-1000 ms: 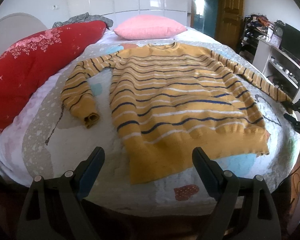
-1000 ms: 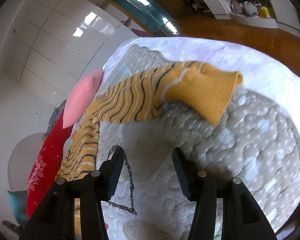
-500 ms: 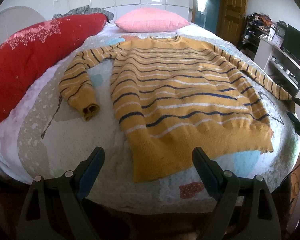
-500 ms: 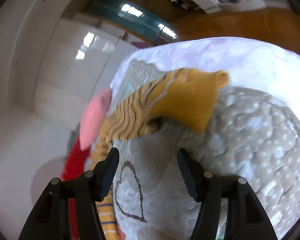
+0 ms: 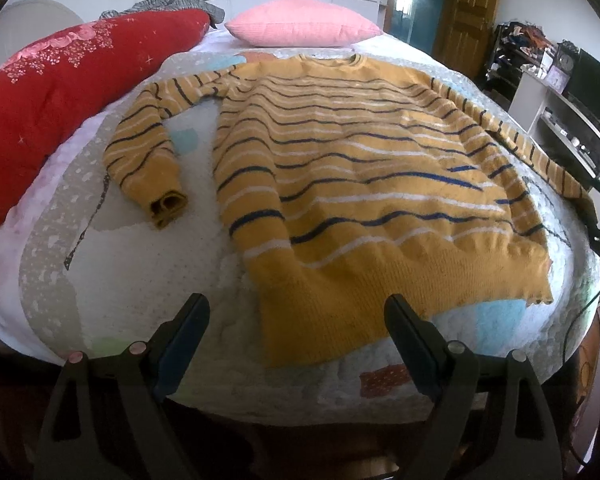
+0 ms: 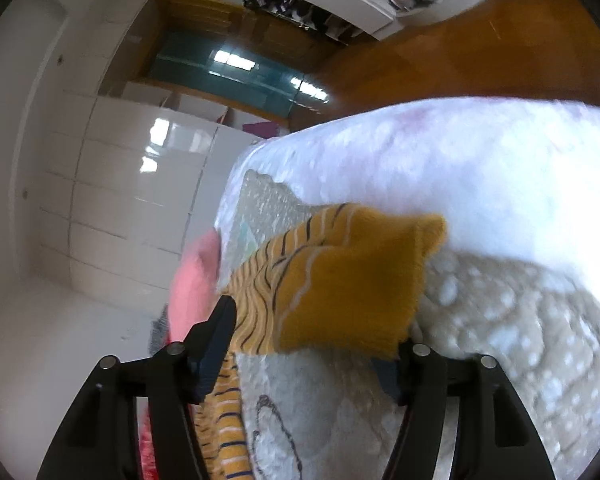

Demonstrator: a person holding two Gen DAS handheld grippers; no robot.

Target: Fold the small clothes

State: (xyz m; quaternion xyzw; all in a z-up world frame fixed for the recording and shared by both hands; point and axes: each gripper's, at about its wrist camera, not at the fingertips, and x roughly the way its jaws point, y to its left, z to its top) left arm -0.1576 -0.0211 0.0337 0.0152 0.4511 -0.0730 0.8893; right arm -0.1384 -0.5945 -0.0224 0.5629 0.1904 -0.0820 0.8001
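the yellow striped sweater [image 5: 364, 184] is laid flat, front up, on the quilted bedspread [image 5: 112, 264], with its neckline toward the pink pillow [image 5: 300, 26] and its hem toward the near edge of the bed. one sleeve [image 5: 148, 152] is bent down beside the body, its cuff curled open; the other sleeve [image 5: 540, 152] is stretched out toward the right edge of the bed, where its cuff [image 6: 364, 280] is seen close up in the right wrist view.

compared with a second ago, that cuff is now much larger in the right wrist view and is found between the fingers [image 6: 216, 332] of the right gripper [image 6: 312, 332], whereas before it lay well ahead of them. the jaws are being closed around it, but a firm pinch cannot be confirmed from the blurred picture; the far finger is partly hidden under the knit. the left gripper [image 5: 296, 320] is held above the near edge of the bed, close to the hem, spread wide with nothing between its fingers, and the sweater is seen a little nearer in its view than before.

the sweater itself is not yet folded at all. the sleeve grasp is judged to be the opening step, so that the sleeve can be brought across the body. a red quilt [image 5: 60, 92] is piled along the far left side.
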